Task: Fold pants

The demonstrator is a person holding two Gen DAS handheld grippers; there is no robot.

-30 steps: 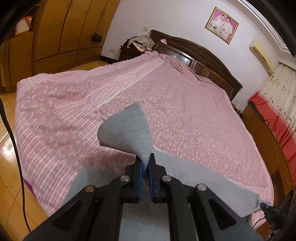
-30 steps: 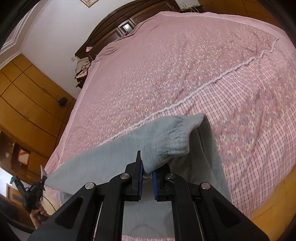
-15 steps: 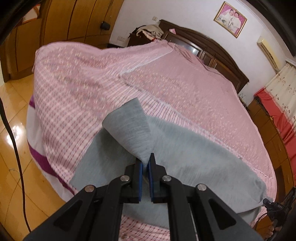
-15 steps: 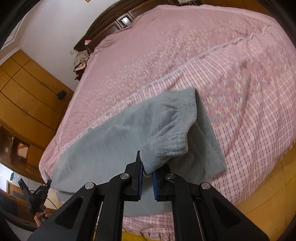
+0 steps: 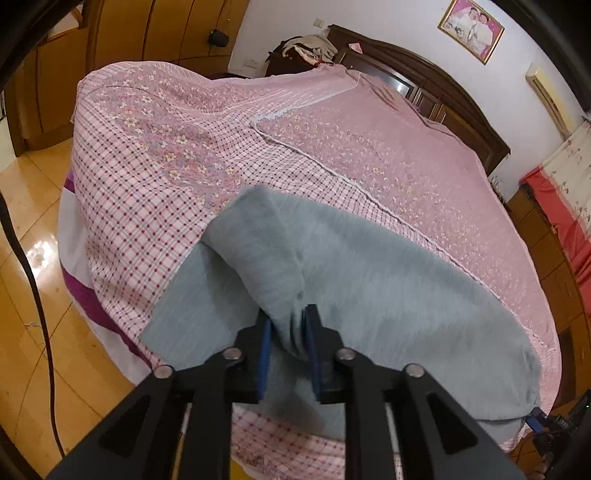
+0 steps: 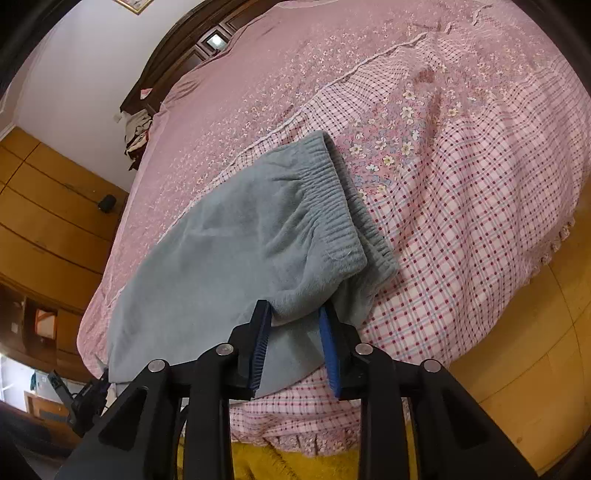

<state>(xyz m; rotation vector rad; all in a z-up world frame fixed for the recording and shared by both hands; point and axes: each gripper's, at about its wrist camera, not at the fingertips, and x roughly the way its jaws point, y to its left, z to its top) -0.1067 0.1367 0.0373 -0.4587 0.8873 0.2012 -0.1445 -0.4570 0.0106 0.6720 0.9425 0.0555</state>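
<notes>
Grey fleece pants (image 5: 388, 288) lie folded lengthwise across the near edge of a pink bed (image 5: 369, 147). In the left wrist view, my left gripper (image 5: 288, 317) is at the leg end. Its jaws are opening, and a fold of the leg (image 5: 255, 229) stands loosely between the blue pads. In the right wrist view, the pants (image 6: 229, 251) end in a ribbed elastic waistband (image 6: 332, 206). My right gripper (image 6: 295, 314) is at that end, its jaws opening. A corner of the waist hangs between the parted pads, with a gap on the right side.
The flowered and checked bedspread (image 6: 461, 184) hangs over the bed's edge to the wooden floor (image 6: 535, 350). A black cable (image 5: 33, 280) runs over the floor at the left. A dark headboard (image 5: 424, 77) and wooden wardrobes (image 5: 155, 33) stand at the back.
Both grippers came down toward the bed with the pants, which now lie flat on it. Both pairs of jaws, pinched shut on the cloth before, have parted.
</notes>
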